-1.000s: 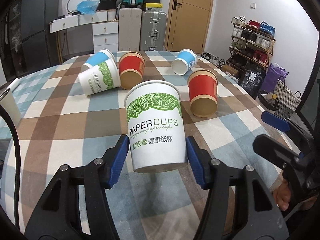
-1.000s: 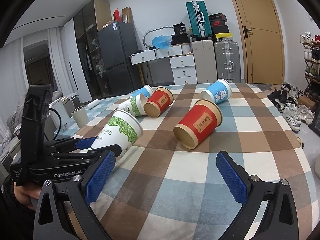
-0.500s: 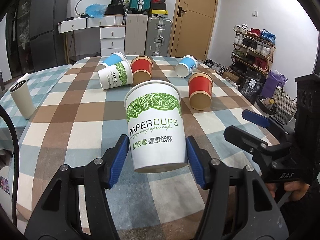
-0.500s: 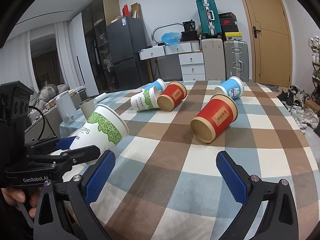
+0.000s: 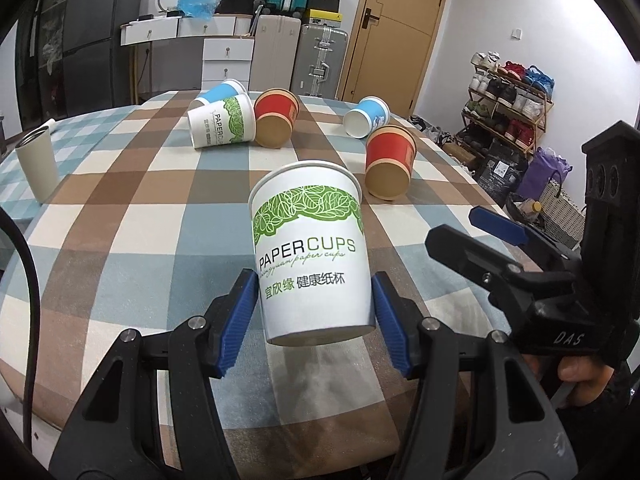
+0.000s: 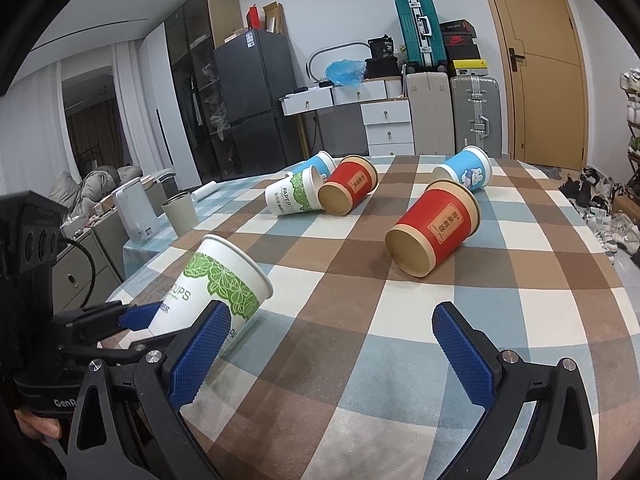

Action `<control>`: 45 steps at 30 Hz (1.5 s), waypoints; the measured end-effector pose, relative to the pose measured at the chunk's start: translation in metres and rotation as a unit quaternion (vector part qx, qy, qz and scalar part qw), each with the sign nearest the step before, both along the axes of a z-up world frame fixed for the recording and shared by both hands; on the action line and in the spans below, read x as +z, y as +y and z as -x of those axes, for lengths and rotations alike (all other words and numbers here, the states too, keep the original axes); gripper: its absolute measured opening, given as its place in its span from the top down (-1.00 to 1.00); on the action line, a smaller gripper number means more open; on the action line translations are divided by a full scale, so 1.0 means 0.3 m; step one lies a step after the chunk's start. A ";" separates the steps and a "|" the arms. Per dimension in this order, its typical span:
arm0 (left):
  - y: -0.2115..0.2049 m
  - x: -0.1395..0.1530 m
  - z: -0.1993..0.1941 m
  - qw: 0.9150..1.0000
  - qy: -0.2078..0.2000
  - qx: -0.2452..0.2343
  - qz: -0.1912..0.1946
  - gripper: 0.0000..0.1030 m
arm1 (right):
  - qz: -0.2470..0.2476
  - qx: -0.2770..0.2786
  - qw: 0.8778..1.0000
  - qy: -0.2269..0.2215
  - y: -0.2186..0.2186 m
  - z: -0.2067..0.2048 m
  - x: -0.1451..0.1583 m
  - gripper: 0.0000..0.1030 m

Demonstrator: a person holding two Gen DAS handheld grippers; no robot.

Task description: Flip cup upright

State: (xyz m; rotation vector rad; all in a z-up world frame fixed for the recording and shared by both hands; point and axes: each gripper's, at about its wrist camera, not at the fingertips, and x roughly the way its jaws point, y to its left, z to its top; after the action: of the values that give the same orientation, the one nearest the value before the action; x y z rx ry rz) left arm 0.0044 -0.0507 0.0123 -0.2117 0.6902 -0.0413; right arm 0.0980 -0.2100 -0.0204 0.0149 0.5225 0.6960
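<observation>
Left wrist view. Checked tablecloth (image 5: 120, 216) in brown, blue and cream covers a rounded table; its near edge curves off just below the gripper. The left gripper (image 5: 314, 320) pinches a white paper cup (image 5: 310, 252) with green leaf print low on its wall, blue pads pressed to both sides, mouth up and tilted away, base off the cloth. Far centre: a second white leaf cup (image 5: 222, 126) on its side, touching a blue cup (image 5: 218, 94) behind it and a red cup (image 5: 276, 118) to its right. Right of centre, another red cup (image 5: 390, 162) lies with its base toward the camera; a blue cup (image 5: 366, 116) lies beyond it. A grey tumbler (image 5: 36, 164) stands upright near the left edge. Bare cloth lies between the held cup and the far group. The right gripper (image 5: 476, 226) sits at the right, over the table's edge. Room behind: drawers (image 5: 226, 60), suitcases (image 5: 320, 62), a wooden door (image 5: 394, 28), a shoe rack (image 5: 508, 108) at the right.

Right wrist view. The right gripper (image 6: 330, 348) has its jaws spread wide with nothing between them, over open cloth in the near middle. The held cup (image 6: 212, 292) leans at the near left, by the table's left edge. A dark fridge (image 6: 256, 100) stands far left.
</observation>
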 end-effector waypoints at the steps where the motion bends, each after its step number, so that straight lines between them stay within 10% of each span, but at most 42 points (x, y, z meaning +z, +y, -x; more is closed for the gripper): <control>1: -0.004 -0.007 -0.002 1.000 0.002 0.001 0.002 -0.08 | -0.001 0.000 1.000 0.001 0.001 0.003 0.001 -1.00; 17: -0.005 -0.061 -0.037 1.000 0.015 0.004 -0.004 -0.10 | -0.004 0.001 1.000 0.005 -0.005 -0.007 -0.004 -1.00; 37: 0.132 0.006 -0.011 0.998 -0.052 0.019 -0.039 -0.98 | -0.008 0.001 1.000 0.018 -0.008 -0.020 -0.004 -1.00; 45: 0.209 0.029 0.005 0.994 -0.093 0.012 -0.061 -0.98 | -0.002 -0.003 0.999 0.040 0.015 -0.025 0.001 -1.00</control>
State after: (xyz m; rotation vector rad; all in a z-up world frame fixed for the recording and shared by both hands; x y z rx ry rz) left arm 0.0029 0.0121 0.0208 -0.0973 0.5029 0.0046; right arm 0.1056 -0.2056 -0.0200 0.0477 0.5967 0.6930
